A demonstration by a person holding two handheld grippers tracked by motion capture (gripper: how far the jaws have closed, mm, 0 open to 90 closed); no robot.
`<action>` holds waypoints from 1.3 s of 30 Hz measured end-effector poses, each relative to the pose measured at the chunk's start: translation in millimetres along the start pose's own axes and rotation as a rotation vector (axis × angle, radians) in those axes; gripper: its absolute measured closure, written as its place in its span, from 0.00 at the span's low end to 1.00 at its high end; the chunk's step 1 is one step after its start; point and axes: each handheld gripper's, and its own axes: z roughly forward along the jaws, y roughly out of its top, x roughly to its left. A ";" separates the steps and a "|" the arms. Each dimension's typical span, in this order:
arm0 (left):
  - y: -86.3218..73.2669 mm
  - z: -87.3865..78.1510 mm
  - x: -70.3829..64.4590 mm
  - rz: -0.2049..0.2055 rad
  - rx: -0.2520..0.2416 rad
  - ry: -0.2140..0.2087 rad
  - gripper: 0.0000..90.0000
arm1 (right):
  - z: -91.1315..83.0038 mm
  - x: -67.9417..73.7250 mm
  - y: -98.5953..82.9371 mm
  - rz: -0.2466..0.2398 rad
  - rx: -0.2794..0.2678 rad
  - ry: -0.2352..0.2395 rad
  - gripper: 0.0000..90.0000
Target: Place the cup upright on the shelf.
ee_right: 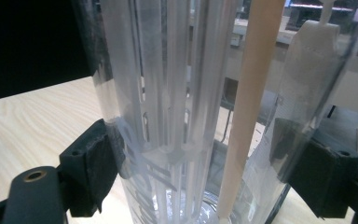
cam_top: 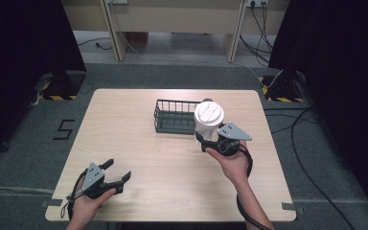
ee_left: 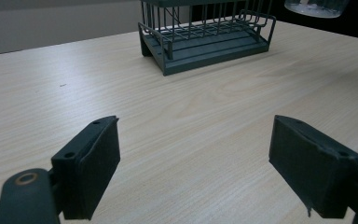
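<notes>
Pale wooden table [cam_top: 139,143] on grey carpet, dark curtains at both sides, cables on floor at far right; near far middle of table, dark wire basket [cam_top: 172,116], open at top, apparently with nothing inside as far as can be seen.

Right gripper [cam_top: 210,139] closed on clear plastic cup [cam_top: 208,122] with white lid, held upright and lifted above table, just beside near right corner of basket; in right gripper view, both black pads [ee_right: 98,158] pressed against cup's transparent wall, one on each side, low on body; inside cup, pale ribbed inserts and one wooden stick [ee_right: 247,112], leaning slightly. Grip on side wall and not on lid, probably because lid could come off; upright hold probably to keep contents from tipping out.

Left gripper [cam_top: 118,175] resting low at near left corner of table, well apart from cup and basket; jaws spread wide, nothing between them, only bare wood visible in left gripper view; basket [ee_left: 205,37] seen farther off, and bottom of cup [ee_left: 314,7] hanging above table level at top right. Probably parked there to keep out of way while other hand works.

Judging from position, carrying of cup toward basket seems step in hand; placing not yet done.
</notes>
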 end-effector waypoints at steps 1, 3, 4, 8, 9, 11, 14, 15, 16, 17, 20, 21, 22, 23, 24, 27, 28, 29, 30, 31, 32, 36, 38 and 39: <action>0.0 0.0 0.0 0.000 0.000 0.000 0.18 | 0.0 0.0 0.0 0.000 0.000 0.000 0.21; 0.0 0.0 0.0 -0.001 0.000 0.000 0.17 | 6.3 -1.6 4.0 0.002 -0.002 -0.006 0.21; -0.1 0.0 0.1 -0.001 0.001 0.000 0.18 | 8.0 -2.2 5.5 0.004 0.000 -0.007 0.21; -0.2 0.0 0.3 -0.003 0.000 0.001 0.17 | 15.5 -4.0 11.6 0.008 -0.005 -0.017 0.21; -0.2 0.0 0.3 -0.003 0.000 0.001 0.18 | 17.0 -4.3 12.6 0.006 -0.008 -0.018 0.21; -0.1 -0.1 0.4 -0.003 0.000 0.001 0.18 | 20.6 -4.7 15.1 0.004 -0.009 -0.019 0.21; -0.1 0.0 0.4 -0.003 -0.001 0.001 0.17 | 26.1 -5.6 18.3 0.012 -0.008 -0.023 0.21; -0.1 0.0 0.4 -0.003 -0.001 0.001 0.17 | 28.1 -6.0 19.3 0.013 -0.010 -0.025 0.21; -0.2 0.1 0.4 -0.004 -0.001 0.000 0.17 | 30.0 -6.5 20.4 0.014 -0.011 -0.028 0.21; -0.2 0.1 0.4 -0.004 -0.001 0.000 0.18 | 32.1 -7.0 21.5 0.018 -0.011 -0.029 0.21; -0.1 0.1 0.5 -0.003 -0.001 0.001 0.18 | 36.4 -7.9 24.0 0.015 -0.011 -0.036 0.21; -0.1 0.0 0.5 -0.003 -0.001 0.001 0.18 | 41.2 -8.1 27.4 0.018 -0.010 -0.038 0.21; -0.1 0.0 0.5 -0.004 -0.002 0.001 0.17 | 42.8 -8.2 28.7 0.019 -0.009 -0.039 0.21; -0.1 -0.2 0.7 -0.003 -0.001 0.002 0.17 | 44.5 -8.7 29.9 0.013 -0.010 -0.040 0.21; -0.1 -0.1 0.6 -0.005 -0.003 0.002 0.17 | 47.5 -8.6 32.0 0.012 -0.010 -0.042 0.21; -0.1 -0.1 0.8 -0.005 -0.004 0.001 0.18 | 53.7 -9.5 37.0 0.009 -0.010 -0.046 0.21; -0.2 -0.1 0.7 -0.007 -0.004 0.000 0.18 | 55.4 -9.9 38.6 0.008 -0.007 -0.046 0.21; -0.2 -0.1 0.7 -0.007 -0.004 0.000 0.18 | 57.5 -10.4 39.8 0.002 -0.010 -0.048 0.21; -0.2 -0.1 0.8 -0.007 -0.005 0.000 0.17 | 58.8 -10.7 40.6 0.002 -0.009 -0.048 0.21; -0.2 -0.1 0.8 -0.007 -0.005 0.000 0.18 | 61.0 -11.2 41.7 0.000 -0.009 -0.048 0.21; -0.2 -0.1 0.9 -0.008 -0.005 -0.001 0.17 | 62.6 -11.5 42.5 0.000 -0.008 -0.050 0.21; -0.3 0.0 1.0 -0.010 -0.006 -0.001 0.17 | 69.0 -12.5 44.0 0.010 0.000 -0.054 0.21; -0.3 0.0 1.0 -0.010 -0.006 -0.001 0.18 | 71.0 -13.3 44.3 0.006 0.002 -0.057 0.21; -0.2 0.0 1.1 -0.011 -0.007 -0.001 0.17 | 75.4 -14.4 45.0 0.010 0.004 -0.062 0.21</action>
